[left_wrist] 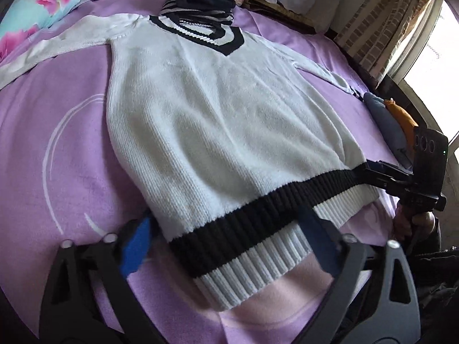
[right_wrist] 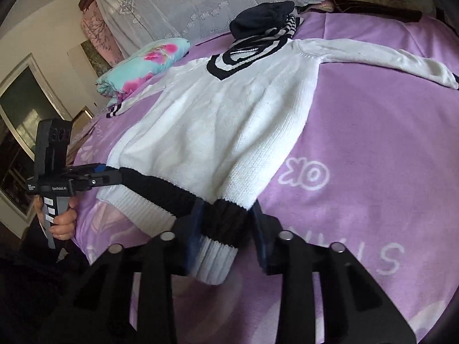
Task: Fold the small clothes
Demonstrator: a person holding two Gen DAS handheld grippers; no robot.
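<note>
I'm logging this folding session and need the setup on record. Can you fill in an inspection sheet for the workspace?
Surface: purple blanket on a bed, white print on it.
Job's things: white sweater spread flat, sleeves out, black band at the hem.
Clutter: dark and striped clothes by the collar; floral pillow; folded clothes at the bed's edge.
Grippers: right gripper pinches a bunched hem corner; left gripper straddles the other hem corner, jaws apart.
Cables: nothing seen.
Surroundings: lace cover behind, window to one side.
</note>
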